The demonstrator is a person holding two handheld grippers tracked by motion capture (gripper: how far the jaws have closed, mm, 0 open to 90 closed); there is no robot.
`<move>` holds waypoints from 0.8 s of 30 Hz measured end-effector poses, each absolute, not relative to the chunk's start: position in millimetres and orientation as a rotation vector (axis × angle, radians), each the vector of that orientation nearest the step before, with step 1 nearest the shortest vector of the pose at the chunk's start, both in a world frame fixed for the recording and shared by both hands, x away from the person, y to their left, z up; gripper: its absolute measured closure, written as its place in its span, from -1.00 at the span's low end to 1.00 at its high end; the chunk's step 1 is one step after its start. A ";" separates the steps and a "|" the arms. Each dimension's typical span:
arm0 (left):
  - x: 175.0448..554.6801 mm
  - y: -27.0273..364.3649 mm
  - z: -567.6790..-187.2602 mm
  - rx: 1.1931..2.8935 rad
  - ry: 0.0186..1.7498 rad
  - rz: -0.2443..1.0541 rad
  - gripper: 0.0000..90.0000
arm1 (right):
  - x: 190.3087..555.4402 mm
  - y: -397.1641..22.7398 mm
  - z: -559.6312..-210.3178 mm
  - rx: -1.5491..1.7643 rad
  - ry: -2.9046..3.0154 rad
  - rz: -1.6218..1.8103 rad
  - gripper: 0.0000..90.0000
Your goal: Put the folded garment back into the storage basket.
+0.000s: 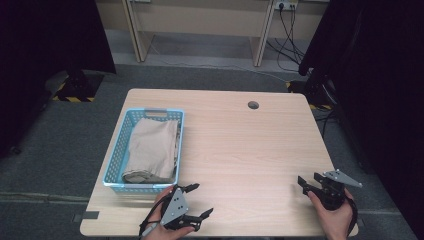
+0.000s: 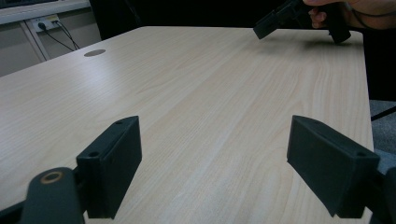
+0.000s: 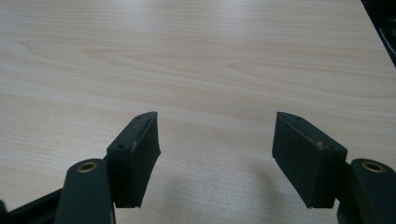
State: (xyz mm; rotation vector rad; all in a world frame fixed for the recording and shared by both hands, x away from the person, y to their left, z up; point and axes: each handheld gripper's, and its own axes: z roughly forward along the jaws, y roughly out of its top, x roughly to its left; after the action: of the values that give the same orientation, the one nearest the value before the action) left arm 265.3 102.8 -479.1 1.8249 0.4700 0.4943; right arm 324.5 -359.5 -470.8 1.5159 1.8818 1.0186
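Observation:
A light wooden table (image 1: 240, 150) carries a blue plastic basket (image 1: 114, 165) on its left side. A folded beige cloth (image 1: 152, 147) lies inside the basket. A hand holds my left gripper (image 1: 202, 199) near the table's front edge, just right of the basket's front corner. Its jaws stand wide apart over bare wood (image 2: 215, 140) with nothing between them. My right gripper (image 1: 307, 179) is held at the front right corner, low over the table, and is open and holds nothing (image 3: 215, 126). In the left gripper view the right gripper (image 2: 271, 25) appears far off.
A round cable hole (image 1: 253, 105) sits in the table's far edge. Beyond the table are grey carpet, desk legs (image 1: 137, 35) and hanging cables (image 1: 290, 30). Dark curtains (image 1: 370, 75) stand on both sides.

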 end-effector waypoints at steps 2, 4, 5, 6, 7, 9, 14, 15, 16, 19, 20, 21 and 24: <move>265.3 102.8 -479.2 1.825 0.470 0.494 -0.62 | 324.0 -360.2 -471.9 1.528 1.883 1.022 -0.28; 265.3 102.8 -479.1 1.826 0.470 0.495 -0.62 | 323.7 -360.8 -473.2 1.531 1.878 1.020 -0.28; 265.3 102.7 -479.1 1.826 0.470 0.495 -0.62 | 324.1 -361.1 -473.6 1.533 1.877 1.022 -0.28; 265.3 102.7 -479.1 1.827 0.470 0.495 -0.62 | 324.0 -361.5 -473.5 1.532 1.876 1.023 -0.28; 265.4 102.6 -479.1 1.827 0.471 0.495 -0.62 | 324.1 -361.7 -473.4 1.533 1.871 1.025 -0.28; 265.3 102.5 -479.1 1.828 0.470 0.496 -0.62 | 324.7 -362.5 -473.6 1.532 1.871 1.023 -0.27; 265.2 102.5 -479.2 1.827 0.470 0.497 -0.62 | 324.9 -362.4 -473.6 1.530 1.874 1.011 -0.28; 265.1 102.4 -479.2 1.828 0.469 0.498 -0.62 | 325.0 -361.9 -473.6 1.532 1.876 1.009 -0.28; 265.0 102.4 -479.2 1.828 0.468 0.499 -0.62 | 325.0 -361.5 -473.6 1.532 1.881 1.004 -0.28; 264.8 102.2 -479.2 1.830 0.466 0.501 -0.62 | 325.7 -360.5 -473.8 1.527 1.891 0.995 -0.28; 264.7 102.1 -479.2 1.830 0.466 0.502 -0.62 | 325.5 -360.3 -473.7 1.528 1.894 0.994 -0.28; 264.7 102.0 -479.2 1.831 0.466 0.503 -0.62 | 325.5 -360.2 -473.8 1.525 1.892 0.995 -0.28; 264.5 101.9 -479.2 1.831 0.467 0.505 -0.62 | 325.7 -360.6 -473.8 1.526 1.893 0.998 -0.29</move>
State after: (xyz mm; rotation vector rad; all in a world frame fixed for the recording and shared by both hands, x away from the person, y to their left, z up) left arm 264.5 101.9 -479.2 1.8306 0.4671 0.5047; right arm 325.7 -360.6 -473.8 1.5257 1.8929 0.9975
